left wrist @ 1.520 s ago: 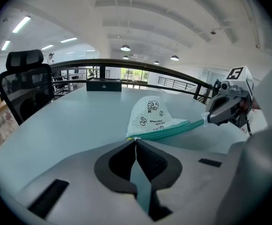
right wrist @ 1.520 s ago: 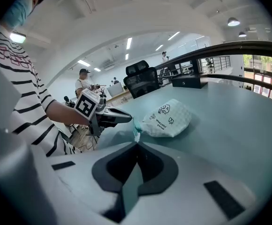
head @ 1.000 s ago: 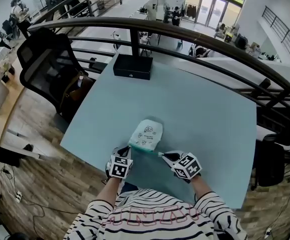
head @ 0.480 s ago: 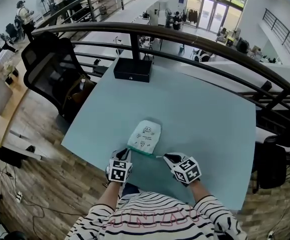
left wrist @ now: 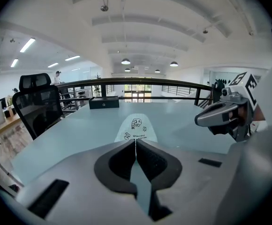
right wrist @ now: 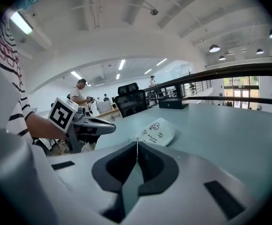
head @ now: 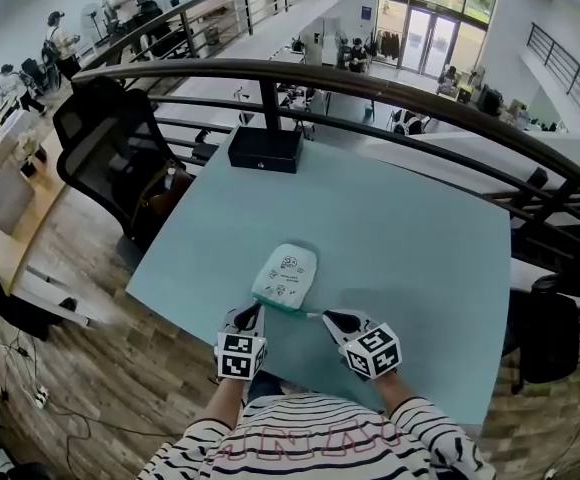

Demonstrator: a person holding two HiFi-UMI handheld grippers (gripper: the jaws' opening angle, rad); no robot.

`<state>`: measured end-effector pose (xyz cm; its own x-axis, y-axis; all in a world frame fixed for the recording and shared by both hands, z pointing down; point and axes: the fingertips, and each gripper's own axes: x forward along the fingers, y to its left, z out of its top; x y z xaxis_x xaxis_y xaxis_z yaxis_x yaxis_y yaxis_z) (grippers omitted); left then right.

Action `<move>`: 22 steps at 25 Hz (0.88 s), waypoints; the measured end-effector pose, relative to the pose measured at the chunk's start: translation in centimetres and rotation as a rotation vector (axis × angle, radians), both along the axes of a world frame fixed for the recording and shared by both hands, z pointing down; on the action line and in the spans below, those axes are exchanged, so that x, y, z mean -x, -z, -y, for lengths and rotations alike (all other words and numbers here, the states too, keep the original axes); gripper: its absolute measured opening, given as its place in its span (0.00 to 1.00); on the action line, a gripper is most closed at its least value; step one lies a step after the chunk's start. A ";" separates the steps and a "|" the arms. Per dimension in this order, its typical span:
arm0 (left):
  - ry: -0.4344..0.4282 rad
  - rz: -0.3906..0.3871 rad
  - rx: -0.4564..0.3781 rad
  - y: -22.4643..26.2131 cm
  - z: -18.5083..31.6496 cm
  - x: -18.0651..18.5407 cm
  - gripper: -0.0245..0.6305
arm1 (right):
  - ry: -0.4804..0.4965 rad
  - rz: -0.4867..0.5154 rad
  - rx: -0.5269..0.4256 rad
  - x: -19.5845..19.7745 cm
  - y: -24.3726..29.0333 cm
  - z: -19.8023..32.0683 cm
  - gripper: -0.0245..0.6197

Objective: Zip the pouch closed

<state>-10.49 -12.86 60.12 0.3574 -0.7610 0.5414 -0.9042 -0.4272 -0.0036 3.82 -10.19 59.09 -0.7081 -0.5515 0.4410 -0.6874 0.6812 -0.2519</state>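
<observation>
While both jaw pairs are closed with nothing between them, left gripper (head: 253,314) and right gripper (head: 326,318) hover just beside the white printed pouch (head: 285,276), lying flat near the pale blue table's (head: 410,218) front edge.

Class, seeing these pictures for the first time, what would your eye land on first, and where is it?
A small white pouch with cartoon prints lies on the pale blue table, near its front edge. By the pouch's near edge, the left claw and right claw are both closed, each carrying a black-and-white marker cube. A black box sits at the table's far edge.
</observation>
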 end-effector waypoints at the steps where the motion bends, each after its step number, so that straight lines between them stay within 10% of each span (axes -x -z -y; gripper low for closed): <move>1: 0.001 -0.006 -0.012 0.5 -0.2 -0.3 0.08 | -0.004 0.014 -0.004 -0.1 0.4 -0.1 0.08; 22: 0.005 -0.085 -0.155 5.5 -5.1 -5.2 0.07 | -0.068 0.165 -0.071 -3.4 4.4 -2.6 0.08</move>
<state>-5.26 -7.73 54.58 0.3933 -0.8348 0.3851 -0.9060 -0.4233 0.0078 7.17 -7.63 54.71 -0.7276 -0.6262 0.2803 -0.6858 0.6544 -0.3185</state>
